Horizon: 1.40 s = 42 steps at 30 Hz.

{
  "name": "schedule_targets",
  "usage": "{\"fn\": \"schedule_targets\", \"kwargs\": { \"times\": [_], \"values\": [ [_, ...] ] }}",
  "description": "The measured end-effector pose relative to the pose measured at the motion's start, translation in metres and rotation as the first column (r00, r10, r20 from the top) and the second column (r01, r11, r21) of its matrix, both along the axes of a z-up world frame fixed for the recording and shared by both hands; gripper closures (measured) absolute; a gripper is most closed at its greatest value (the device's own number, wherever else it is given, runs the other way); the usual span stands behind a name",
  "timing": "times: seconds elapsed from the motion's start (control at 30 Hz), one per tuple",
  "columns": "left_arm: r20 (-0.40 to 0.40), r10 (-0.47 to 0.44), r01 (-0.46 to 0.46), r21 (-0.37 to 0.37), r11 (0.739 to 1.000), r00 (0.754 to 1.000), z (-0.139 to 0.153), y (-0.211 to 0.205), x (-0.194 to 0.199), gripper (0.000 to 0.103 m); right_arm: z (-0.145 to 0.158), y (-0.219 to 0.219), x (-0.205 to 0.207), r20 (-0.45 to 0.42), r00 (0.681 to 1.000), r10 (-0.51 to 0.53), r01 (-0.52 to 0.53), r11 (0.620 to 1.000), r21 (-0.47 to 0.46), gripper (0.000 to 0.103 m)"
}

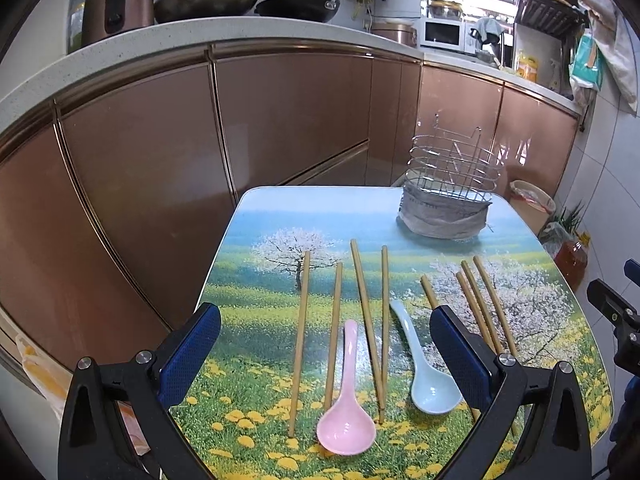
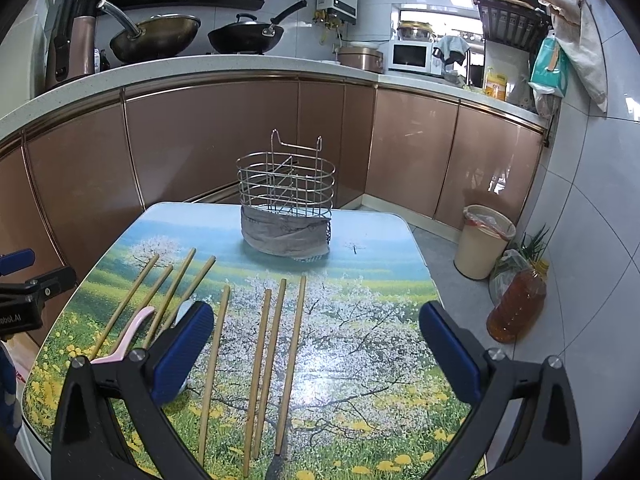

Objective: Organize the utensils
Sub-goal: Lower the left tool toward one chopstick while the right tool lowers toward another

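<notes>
Several bamboo chopsticks [image 1: 301,340] [image 2: 293,360] lie side by side on a small table [image 1: 248,240] [image 2: 380,248] printed with blossom trees. A pink spoon [image 1: 346,412] [image 2: 128,332] and a light blue spoon [image 1: 424,376] rest among them. At the table's far end stands a wire utensil basket [image 1: 448,184] [image 2: 286,204] with grey wrap around its base; it looks empty. My left gripper [image 1: 325,354] hovers open over the pink spoon and the left chopsticks. My right gripper [image 2: 316,352] hovers open over the right group of chopsticks, holding nothing.
Brown kitchen cabinets [image 1: 280,112] run behind and left of the table, with woks [image 2: 160,36] on the counter. On the floor to the right stand a beige bin [image 2: 486,240] and an amber oil bottle [image 2: 516,304].
</notes>
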<state>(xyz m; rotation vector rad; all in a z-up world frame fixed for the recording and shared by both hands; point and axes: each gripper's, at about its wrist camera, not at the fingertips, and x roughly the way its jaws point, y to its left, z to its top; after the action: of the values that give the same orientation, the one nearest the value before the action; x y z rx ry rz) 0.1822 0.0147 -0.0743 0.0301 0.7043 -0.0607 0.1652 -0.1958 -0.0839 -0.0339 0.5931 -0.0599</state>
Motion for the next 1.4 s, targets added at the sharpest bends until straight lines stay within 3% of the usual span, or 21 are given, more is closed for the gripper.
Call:
{"fn": "schedule_targets", "kwargs": {
  "times": [0.5,0.83,1.17,1.3,1.37,1.4],
  "values": [
    [-0.036,0.025,-0.025,0.017,1.000,0.999,-0.005,0.022,0.039,0.000,-0.008,0.004,0.026,-0.036,0.999,0.017,-0.017,1.000,-0.012,0.000],
    [-0.102,0.018,-0.016,0.022,1.000,0.995,-0.024,0.029,0.064,0.001,-0.019,0.002,0.044,-0.068,0.997,0.036,-0.035,0.999,0.003,0.000],
    [-0.256,-0.036,0.034,-0.015,0.999,0.966,-0.056,0.044,0.110,0.036,-0.034,-0.022,0.084,-0.173,0.982,0.071,-0.057,0.995,0.087,0.003],
    [-0.295,-0.088,0.072,-0.063,0.995,0.952,-0.064,0.042,0.119,0.050,-0.046,-0.029,0.101,-0.231,0.968,0.101,-0.070,0.988,0.138,0.028],
    [-0.311,-0.132,0.110,-0.089,0.990,0.941,-0.067,0.036,0.122,0.058,-0.050,-0.031,0.107,-0.250,0.962,0.114,-0.076,0.985,0.155,0.048],
    [-0.318,-0.150,0.125,-0.097,0.987,0.936,-0.069,0.033,0.123,0.063,-0.052,-0.032,0.109,-0.258,0.959,0.120,-0.080,0.984,0.162,0.051]
  ]
}}
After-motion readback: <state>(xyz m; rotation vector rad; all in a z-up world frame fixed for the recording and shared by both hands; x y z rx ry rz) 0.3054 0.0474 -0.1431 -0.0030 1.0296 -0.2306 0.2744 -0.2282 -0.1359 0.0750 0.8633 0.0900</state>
